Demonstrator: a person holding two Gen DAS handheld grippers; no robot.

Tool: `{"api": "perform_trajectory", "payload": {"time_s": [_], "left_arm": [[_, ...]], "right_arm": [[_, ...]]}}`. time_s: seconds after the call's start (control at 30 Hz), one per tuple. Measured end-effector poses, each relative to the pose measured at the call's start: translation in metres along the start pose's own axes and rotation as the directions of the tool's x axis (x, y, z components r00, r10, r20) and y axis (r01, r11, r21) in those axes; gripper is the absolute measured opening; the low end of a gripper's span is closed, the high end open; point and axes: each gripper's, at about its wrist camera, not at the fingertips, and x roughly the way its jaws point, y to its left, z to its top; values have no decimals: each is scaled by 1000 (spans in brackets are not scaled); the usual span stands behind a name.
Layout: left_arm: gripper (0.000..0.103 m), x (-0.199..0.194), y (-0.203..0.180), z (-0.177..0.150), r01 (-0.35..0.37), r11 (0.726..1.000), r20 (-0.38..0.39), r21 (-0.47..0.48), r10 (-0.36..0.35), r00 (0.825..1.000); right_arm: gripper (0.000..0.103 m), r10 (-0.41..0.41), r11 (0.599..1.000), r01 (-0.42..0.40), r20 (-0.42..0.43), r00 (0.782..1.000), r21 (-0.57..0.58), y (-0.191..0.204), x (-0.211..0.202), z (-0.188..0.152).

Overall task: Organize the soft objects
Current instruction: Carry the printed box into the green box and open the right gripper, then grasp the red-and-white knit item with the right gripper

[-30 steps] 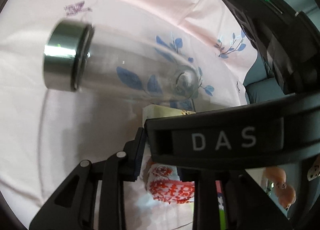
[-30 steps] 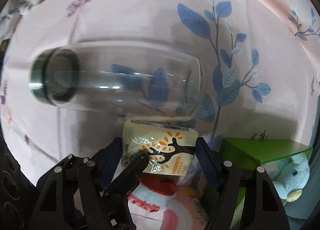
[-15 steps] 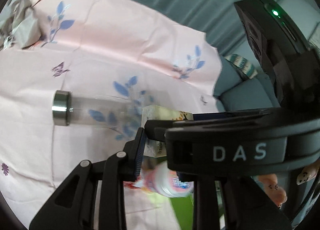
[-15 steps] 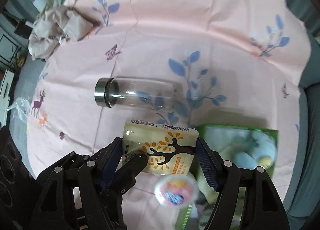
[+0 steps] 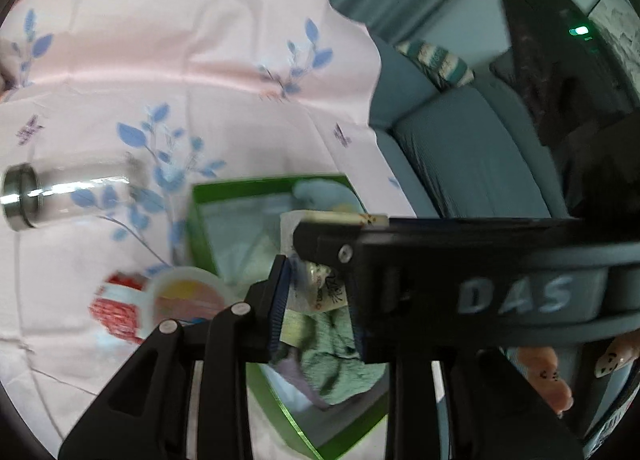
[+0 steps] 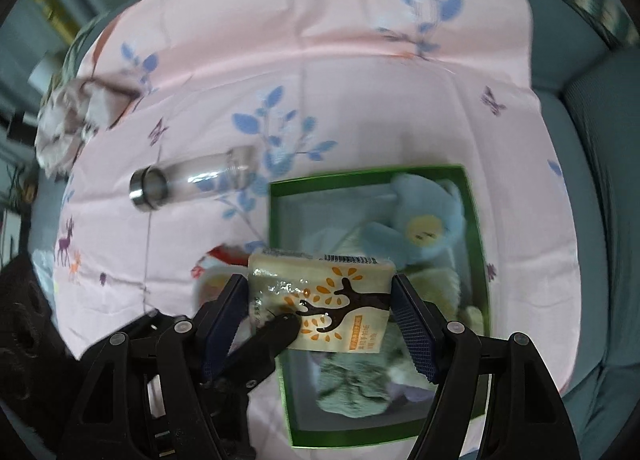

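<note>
pack: cream plastic-wrapped tissue pack with brown tree print (image 6: pixel 320 300), judged light, squashy, film slippery
right gripper (image 6: pixel 320 310): fingers wide, clamping pack's short ends
left gripper (image 5: pixel 318 296): fingers narrow, pinching pack's edge
hold: across ends, firmly

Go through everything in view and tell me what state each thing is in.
tissue pack: clamped in both grippers, above the box
right gripper: shut on the pack's ends
left gripper: shut on the pack
green box: open, holding soft things
blue plush toy: lying in the box
glass bottle: on its side, capped
</note>
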Motion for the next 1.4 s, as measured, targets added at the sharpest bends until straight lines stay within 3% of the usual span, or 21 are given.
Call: {"api": "perform_trajectory", "payload": {"time_s": [0.1, 0.17, 0.23, 0.3, 0.4, 0.47, 0.53, 0.63, 0.7, 0.9, 1.07, 1.17, 1.4], "left_arm": [[30, 15, -3, -2, 27, 999, -38, -18, -28, 999], [42, 14, -4, -2, 28, 999, -42, -28, -30, 999], [65, 5, -5, -3, 6, 1000, -18, -13, -6, 1000], [69, -9, -5, -2, -19, 1000, 21, 12, 19, 1000], [83, -37, 7, -2, -58, 998, 80, 14, 57, 995], [83, -57, 25, -3, -94, 996, 120, -2, 94, 988], [88, -73, 47, -6, -146, 989, 144, -36, 150, 978], [88, -82, 84, -15, -224, 970, 143, -98, 237, 961], [88, -80, 108, -23, -245, 960, 111, -138, 261, 959], [86, -52, 174, -57, -239, 922, -3, -305, 250, 968], [80, -26, 182, -68, -203, 920, -40, -336, 201, 979], [77, -14, 178, -67, -209, 918, -28, -336, 212, 977], [58, 7, 162, -59, -167, 938, -29, -304, 166, 986]], "right_arm": [[75, 8, 999, -10, 31, 999, 51, -19, -2, -5], [75, 20, 997, -24, 53, 998, 75, -27, -2, -8], [75, 49, 994, -57, 87, 995, 91, -33, -5, -11], [80, 39, 993, -51, 119, 992, 103, -36, -10, -13], [80, 9, 992, -33, 193, 981, 120, -37, -25, -23], [83, 45, 988, -79, 243, 969, 132, -36, -34, -31], [94, 113, 974, -166, 300, 947, 157, -36, -42, -44], [96, 170, 952, -251, 376, 911, 177, -30, -49, -65], [96, 205, 933, -306, 415, 886, 191, -25, -51, -76], [96, 213, 901, -367, 499, 840, 233, -5, -40, -110], [96, 165, 908, -334, 515, 841, 254, -7, -28, -116], [96, 160, 891, -352, 528, 834, 287, -17, -22, -118], [96, 148, 869, -366, 530, 835, 334, -34, -13, -123]]}}
